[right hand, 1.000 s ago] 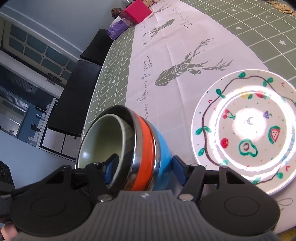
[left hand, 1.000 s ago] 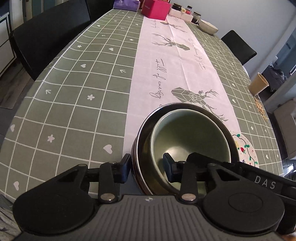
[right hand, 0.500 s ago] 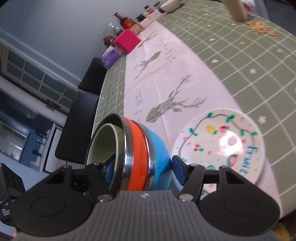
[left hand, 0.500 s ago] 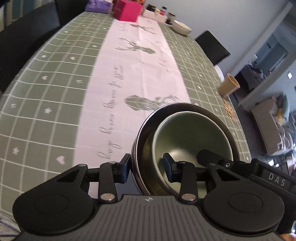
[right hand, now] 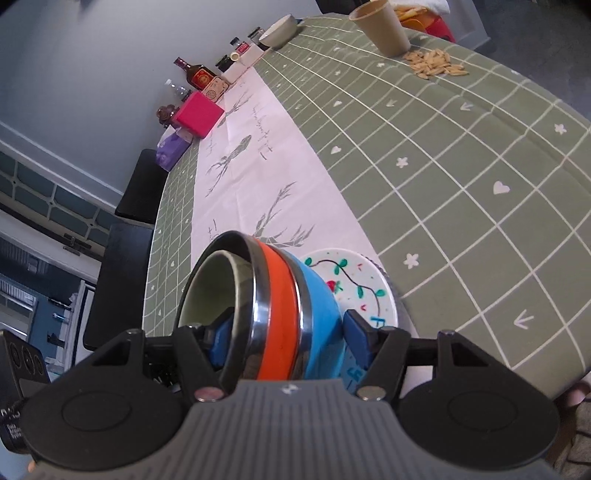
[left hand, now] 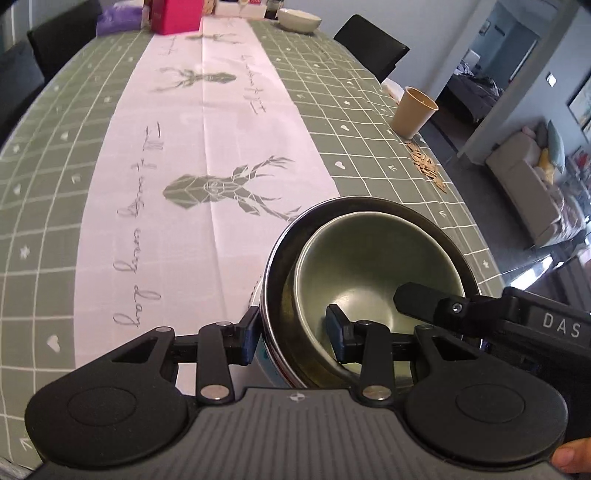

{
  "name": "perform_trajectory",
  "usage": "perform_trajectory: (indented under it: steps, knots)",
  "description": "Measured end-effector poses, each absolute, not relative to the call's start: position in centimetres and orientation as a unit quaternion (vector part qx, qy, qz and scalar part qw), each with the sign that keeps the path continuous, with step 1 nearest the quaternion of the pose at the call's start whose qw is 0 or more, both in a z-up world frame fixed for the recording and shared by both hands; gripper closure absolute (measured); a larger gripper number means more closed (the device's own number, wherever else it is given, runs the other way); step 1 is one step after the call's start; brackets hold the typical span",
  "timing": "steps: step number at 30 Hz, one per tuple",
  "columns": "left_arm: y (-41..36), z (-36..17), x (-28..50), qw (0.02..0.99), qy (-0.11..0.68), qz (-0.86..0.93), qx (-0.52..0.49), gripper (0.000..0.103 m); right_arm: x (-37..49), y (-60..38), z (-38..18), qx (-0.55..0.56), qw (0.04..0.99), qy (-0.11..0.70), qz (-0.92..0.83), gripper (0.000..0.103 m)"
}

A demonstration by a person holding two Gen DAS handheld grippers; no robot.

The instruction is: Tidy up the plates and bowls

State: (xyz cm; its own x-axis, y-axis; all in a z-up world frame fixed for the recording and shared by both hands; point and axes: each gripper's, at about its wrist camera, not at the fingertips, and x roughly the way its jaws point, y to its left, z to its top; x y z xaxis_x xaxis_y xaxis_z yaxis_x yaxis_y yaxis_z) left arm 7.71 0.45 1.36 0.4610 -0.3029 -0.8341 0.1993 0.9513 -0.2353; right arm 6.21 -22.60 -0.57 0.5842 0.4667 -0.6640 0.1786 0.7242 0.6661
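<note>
A stack of nested bowls hangs between both grippers above the table: a green bowl (left hand: 369, 258) sits innermost, inside a metal-rimmed orange bowl (right hand: 277, 288) and a blue bowl (right hand: 317, 295). My left gripper (left hand: 293, 328) is shut on the stack's wall, one finger outside and one inside the green bowl. My right gripper (right hand: 288, 332) is shut on the opposite wall, one pad inside the green bowl and one on the blue outside. A white plate (right hand: 354, 280) painted with fruit lies on the table just beyond the stack, partly hidden by it.
On the green checked tablecloth (left hand: 55, 155) with its pale deer runner (left hand: 207, 147), a paper cup (left hand: 413, 110) and scattered seeds (left hand: 424, 162) sit near the right edge. A white bowl (left hand: 299, 18), a pink box (left hand: 177, 14) and bottles (right hand: 199, 75) stand at the far end. Black chairs (left hand: 373, 44) flank the table.
Both grippers have carried the bowl stack sideways across the table toward the painted plate, which now lies partly behind the stack. Both grips are unchanged.
</note>
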Motion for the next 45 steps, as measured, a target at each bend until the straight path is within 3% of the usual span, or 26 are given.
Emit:
perform_trajectory:
  steps: [2,4,7,9,10,12,22,32,45]
  knots:
    - [-0.2,1.5,7.3,0.863,0.484,-0.145,-0.032,0.06,6.3,-22.5,-0.8,0.351,0.814,0.454,0.093,0.04]
    - [-0.8,1.5,6.8,0.873,0.465,-0.148,-0.013,0.057,6.5,-22.1,-0.9,0.343,0.814,0.456,0.108,0.027]
    - [-0.8,1.9,5.6,0.895,0.426,-0.136,-0.009,0.05,5.8,-21.7,-0.6,0.33,0.831,0.436,0.1,0.021]
    - [-0.6,2.7,4.5,0.914,0.385,-0.126,-0.017,0.03,4.9,-21.8,0.3,0.314,0.855,0.406,0.078,0.01]
    - [-0.5,3.1,3.9,0.922,0.366,-0.124,-0.016,0.026,4.5,-21.8,0.8,0.304,0.865,0.392,0.072,0.006]
    - [-0.6,3.8,2.7,0.935,0.333,-0.126,-0.012,0.012,3.8,-22.3,1.7,0.282,0.881,0.374,0.062,0.005]
    - [-3.0,4.8,-4.8,0.964,0.257,-0.058,0.029,0.01,-1.6,-25.3,4.0,0.208,0.919,0.333,0.042,0.003]
    - [-3.7,3.7,-8.4,0.962,0.274,-0.016,0.015,0.008,-3.9,-25.3,0.2,0.18,0.893,0.41,0.053,0.003]
    - [-3.2,2.0,-8.5,0.951,0.309,0.01,-0.009,0.007,-4.3,-23.4,-2.1,0.15,0.892,0.424,0.05,0.004]
